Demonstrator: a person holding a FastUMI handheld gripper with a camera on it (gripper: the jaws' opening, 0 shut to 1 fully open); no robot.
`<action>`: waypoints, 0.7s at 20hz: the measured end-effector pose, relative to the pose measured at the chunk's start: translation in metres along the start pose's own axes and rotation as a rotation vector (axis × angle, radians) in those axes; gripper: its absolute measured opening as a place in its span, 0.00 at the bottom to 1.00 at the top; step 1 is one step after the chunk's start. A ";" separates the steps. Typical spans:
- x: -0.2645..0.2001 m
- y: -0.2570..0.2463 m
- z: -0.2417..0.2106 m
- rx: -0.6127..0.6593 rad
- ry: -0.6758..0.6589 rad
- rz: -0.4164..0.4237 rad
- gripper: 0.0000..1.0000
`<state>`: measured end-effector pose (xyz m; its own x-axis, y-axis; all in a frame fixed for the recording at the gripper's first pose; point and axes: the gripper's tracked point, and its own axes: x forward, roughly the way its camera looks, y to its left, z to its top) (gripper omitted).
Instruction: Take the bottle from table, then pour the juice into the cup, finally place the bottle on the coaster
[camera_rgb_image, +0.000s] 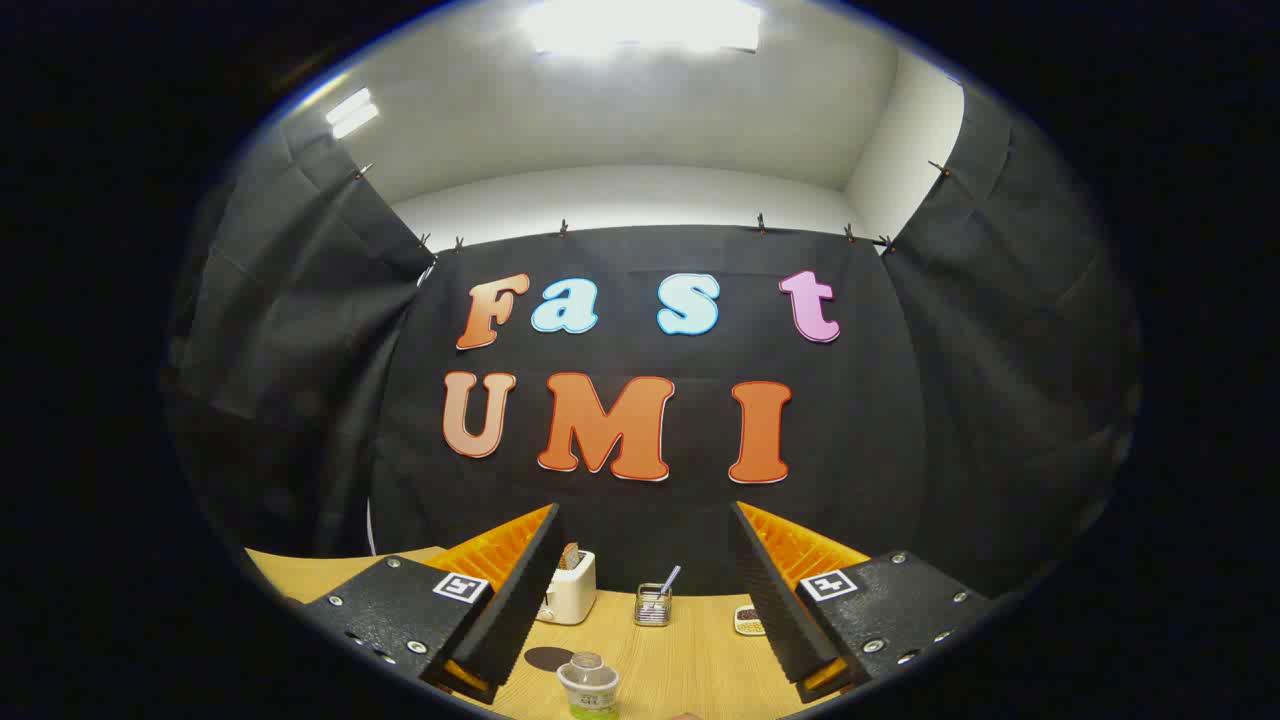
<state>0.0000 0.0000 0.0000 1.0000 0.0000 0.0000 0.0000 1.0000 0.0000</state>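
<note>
The gripper (645, 590) hangs above the wooden table (690, 670) with its fingers spread wide and nothing between them. Below the gap stands the bottle (588, 686), capped and upright, with a dark round patch, perhaps the coaster (548, 658), just beside it. Beyond the fingers sit a white toaster (570, 590), a small wire holder (653, 606) and a little dish (748, 620).

No readable text beyond the booth wall
</note>
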 end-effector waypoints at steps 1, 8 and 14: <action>0.001 -0.003 -0.003 -0.002 0.006 -0.009 0.97; 0.000 -0.012 -0.009 0.017 0.025 -0.031 0.97; 0.007 -0.018 -0.017 0.051 0.032 -0.065 0.97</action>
<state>0.0069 -0.0183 -0.0169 0.9974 -0.0640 -0.0338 0.0657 0.9966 0.0502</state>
